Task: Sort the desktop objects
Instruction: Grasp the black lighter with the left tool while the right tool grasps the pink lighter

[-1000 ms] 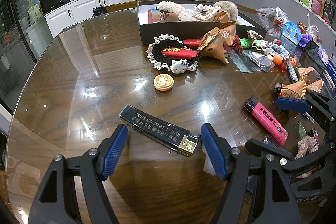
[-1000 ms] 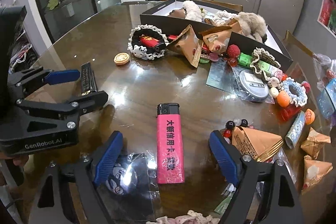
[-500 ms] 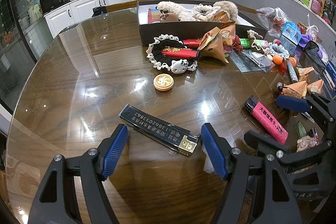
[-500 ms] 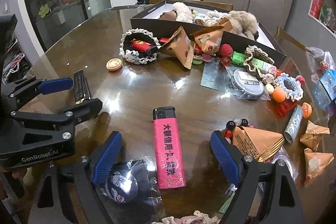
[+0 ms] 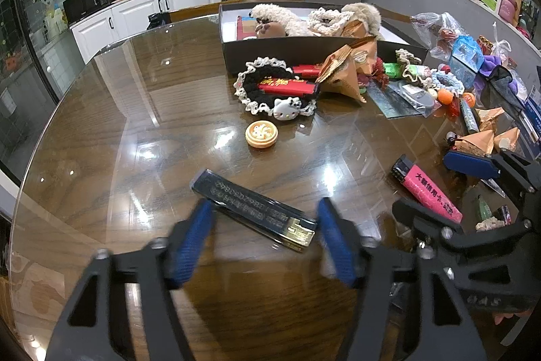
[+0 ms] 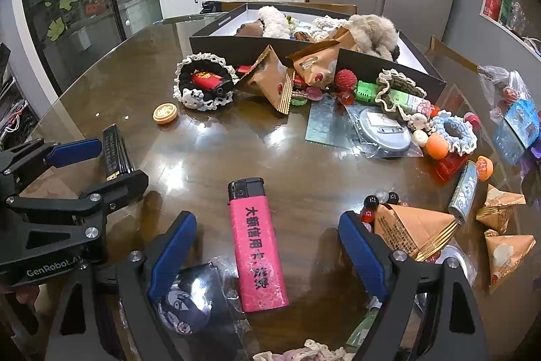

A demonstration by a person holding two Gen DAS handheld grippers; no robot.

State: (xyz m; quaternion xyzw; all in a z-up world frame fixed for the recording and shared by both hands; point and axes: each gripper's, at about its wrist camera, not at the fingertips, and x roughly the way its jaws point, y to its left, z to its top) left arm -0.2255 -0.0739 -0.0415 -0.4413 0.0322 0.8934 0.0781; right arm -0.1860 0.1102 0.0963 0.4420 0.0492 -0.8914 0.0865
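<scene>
The left gripper (image 5: 262, 237) is blurred: its jaws have just been closing around the black lighter (image 5: 253, 208) on the glass-topped table (image 5: 118, 124), though contact cannot be confirmed. The right gripper (image 6: 267, 254) is held wide apart, straddling the pink lighter (image 6: 257, 242).

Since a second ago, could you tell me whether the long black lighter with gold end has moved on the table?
No. The long black lighter keeps its spot below the round orange token; only the left hand-held gripper has just been closing around it.
</scene>
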